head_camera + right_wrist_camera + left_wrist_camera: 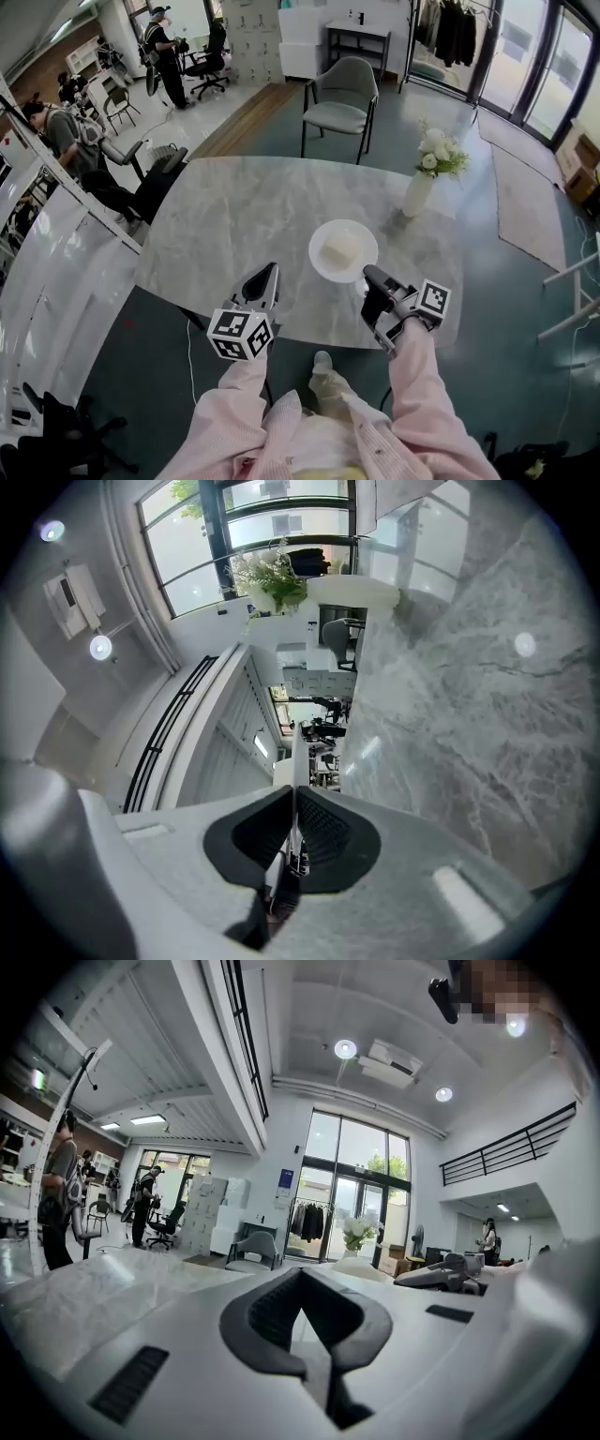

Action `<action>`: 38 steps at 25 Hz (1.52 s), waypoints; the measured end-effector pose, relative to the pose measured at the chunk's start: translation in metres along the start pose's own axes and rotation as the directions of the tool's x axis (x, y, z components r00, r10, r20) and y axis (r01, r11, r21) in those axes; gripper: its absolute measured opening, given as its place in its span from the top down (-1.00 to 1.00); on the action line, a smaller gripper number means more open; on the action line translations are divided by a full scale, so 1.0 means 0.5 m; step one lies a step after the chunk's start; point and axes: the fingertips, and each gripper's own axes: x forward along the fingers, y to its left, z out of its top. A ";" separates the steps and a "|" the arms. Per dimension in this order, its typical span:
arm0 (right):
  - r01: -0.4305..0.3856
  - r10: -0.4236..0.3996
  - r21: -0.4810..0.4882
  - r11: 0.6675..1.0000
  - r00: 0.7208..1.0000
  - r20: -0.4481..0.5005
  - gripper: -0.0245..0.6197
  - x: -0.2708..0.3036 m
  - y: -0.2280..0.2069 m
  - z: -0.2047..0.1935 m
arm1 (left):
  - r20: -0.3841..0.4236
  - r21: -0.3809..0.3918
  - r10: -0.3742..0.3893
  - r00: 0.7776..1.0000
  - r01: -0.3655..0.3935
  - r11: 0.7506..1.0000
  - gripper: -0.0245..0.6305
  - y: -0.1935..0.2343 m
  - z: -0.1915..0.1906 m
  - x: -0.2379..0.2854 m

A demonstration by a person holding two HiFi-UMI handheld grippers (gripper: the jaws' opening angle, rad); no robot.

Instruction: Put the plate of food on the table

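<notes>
A white plate carrying a pale block of food rests on the grey marble table, near its front edge. My right gripper meets the plate's near right rim. In the right gripper view the dark pads are closed on the thin white rim, seen edge-on. My left gripper hovers over the table's front edge, left of the plate and apart from it. Its tips meet with nothing between them.
A white vase of flowers stands on the table behind and right of the plate. A grey chair sits at the far side. People and office chairs are at the far left. The person's knees are under the front edge.
</notes>
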 end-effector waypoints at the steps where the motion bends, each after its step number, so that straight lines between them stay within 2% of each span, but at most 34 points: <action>1: 0.002 -0.002 0.001 1.000 1.000 -0.007 0.88 0.010 -0.005 0.014 | -0.002 -0.004 0.001 1.000 -0.001 1.000 0.95 0.004 0.001 0.018; 7: 0.014 -0.014 0.009 1.000 0.999 -0.043 0.88 0.070 -0.033 0.081 | -0.030 -0.026 0.020 0.999 -0.020 0.999 0.95 0.039 -0.001 0.104; 14: 0.026 -0.025 0.019 0.999 0.998 -0.059 0.88 0.131 -0.093 0.139 | -0.101 -0.102 0.036 0.994 -0.047 0.994 0.95 0.079 -0.059 0.178; 23: 0.025 -0.022 0.033 0.999 0.997 -0.069 0.88 0.213 -0.190 0.167 | -0.226 -0.231 0.023 0.974 -0.077 0.970 0.95 0.126 -0.186 0.243; 29: 0.062 -0.060 0.038 0.997 0.996 -0.059 0.88 0.241 -0.271 0.182 | -0.295 -0.265 -0.001 0.955 -0.081 0.961 0.95 0.148 -0.251 0.291; 38: 0.091 -0.088 0.054 0.994 0.995 -0.044 0.88 0.263 -0.343 0.196 | -0.342 -0.302 -0.011 0.940 -0.099 0.948 0.95 0.170 -0.310 0.336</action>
